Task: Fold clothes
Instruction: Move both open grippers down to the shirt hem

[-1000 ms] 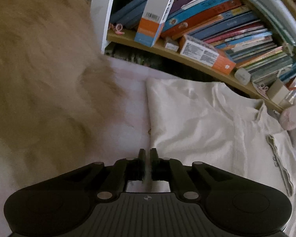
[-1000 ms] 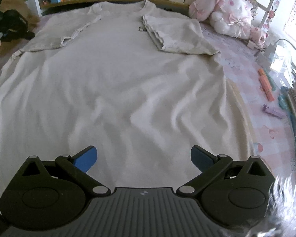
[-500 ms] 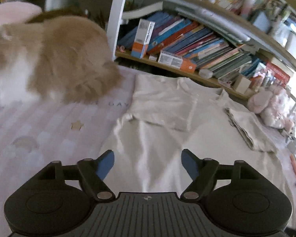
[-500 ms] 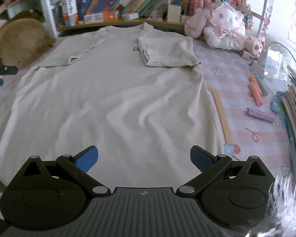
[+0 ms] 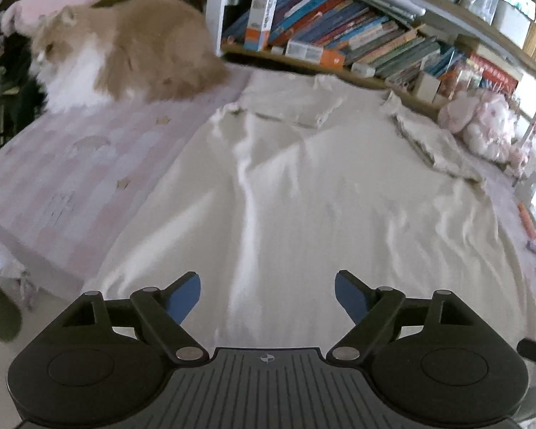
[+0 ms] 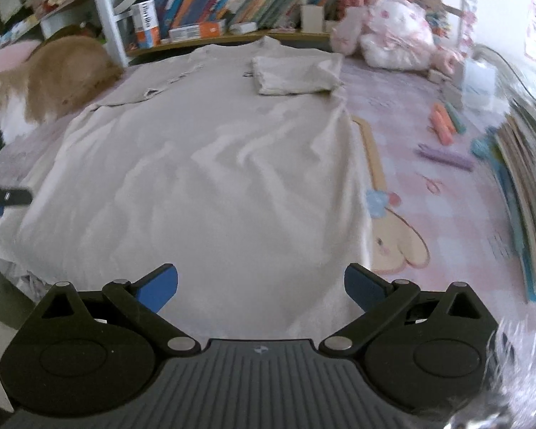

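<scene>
Now shirt (image 5: 303, 186) spread flat beyond wide left jaws, untouched.

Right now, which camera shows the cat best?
The left wrist view: the cat sits large, with head, white chest and body clear. The right wrist view catches it small at the left edge, head partly cut off.

Daylight entering from the right, blown-out glare at the right edge of both views; soft sheen on the cream shirt (image 6: 211, 186), dim far-left corners; mild motion blur, strong fisheye bending on the bookshelf (image 5: 357, 35), smeared lower-right corner in the right view
</scene>
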Available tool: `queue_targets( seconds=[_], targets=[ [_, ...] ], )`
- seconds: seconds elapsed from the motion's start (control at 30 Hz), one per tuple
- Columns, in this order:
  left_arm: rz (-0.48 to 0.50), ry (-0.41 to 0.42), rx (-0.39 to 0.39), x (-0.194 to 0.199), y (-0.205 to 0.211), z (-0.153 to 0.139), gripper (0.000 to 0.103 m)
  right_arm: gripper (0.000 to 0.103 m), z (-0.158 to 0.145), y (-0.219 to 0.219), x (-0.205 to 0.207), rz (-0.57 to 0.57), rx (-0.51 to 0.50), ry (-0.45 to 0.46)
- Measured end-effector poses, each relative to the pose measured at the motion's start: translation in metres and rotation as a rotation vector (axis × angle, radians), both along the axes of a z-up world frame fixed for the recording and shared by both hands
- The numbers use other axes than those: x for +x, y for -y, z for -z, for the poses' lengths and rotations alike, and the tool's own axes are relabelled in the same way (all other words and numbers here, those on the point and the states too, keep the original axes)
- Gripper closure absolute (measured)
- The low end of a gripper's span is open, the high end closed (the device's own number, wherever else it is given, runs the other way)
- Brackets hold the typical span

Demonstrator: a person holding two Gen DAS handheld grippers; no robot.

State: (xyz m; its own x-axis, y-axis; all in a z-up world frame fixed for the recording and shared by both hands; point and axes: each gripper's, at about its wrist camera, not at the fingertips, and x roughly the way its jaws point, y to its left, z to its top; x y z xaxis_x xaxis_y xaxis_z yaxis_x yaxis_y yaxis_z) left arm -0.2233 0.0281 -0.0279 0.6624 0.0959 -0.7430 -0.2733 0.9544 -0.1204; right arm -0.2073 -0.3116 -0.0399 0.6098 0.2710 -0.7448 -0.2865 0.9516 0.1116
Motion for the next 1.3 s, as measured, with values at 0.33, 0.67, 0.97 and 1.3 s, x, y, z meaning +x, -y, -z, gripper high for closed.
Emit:
queue_targets(
  seconds=[0.33, 0.67, 0.97, 1.3],
  targets=[
    [0.022, -0.061, 0.038, -0.023, -0.013, 0.006, 0.018, 0.008, 0.001, 0.004, -0.007, 0.103, 0.035, -0.027],
    [-0.032, -0.028, 0.024, -0.044, -0.048, 0.011, 0.019, 0.021, -0.002, -0.01, -0.021, 0.112, 0.043, -0.054],
    [-0.026, -0.042, 0.016, -0.048, -0.082, 0.013, 0.02, 0.026, 0.004, 0.008, -0.025, 0.231, 0.062, -0.102],
    [-0.03, -0.123, -0.213, -0.014, -0.147, 0.027, 0.03, 0.042, 0.003, 0.036, -0.019, 0.246, 0.072, -0.132]
  ],
)
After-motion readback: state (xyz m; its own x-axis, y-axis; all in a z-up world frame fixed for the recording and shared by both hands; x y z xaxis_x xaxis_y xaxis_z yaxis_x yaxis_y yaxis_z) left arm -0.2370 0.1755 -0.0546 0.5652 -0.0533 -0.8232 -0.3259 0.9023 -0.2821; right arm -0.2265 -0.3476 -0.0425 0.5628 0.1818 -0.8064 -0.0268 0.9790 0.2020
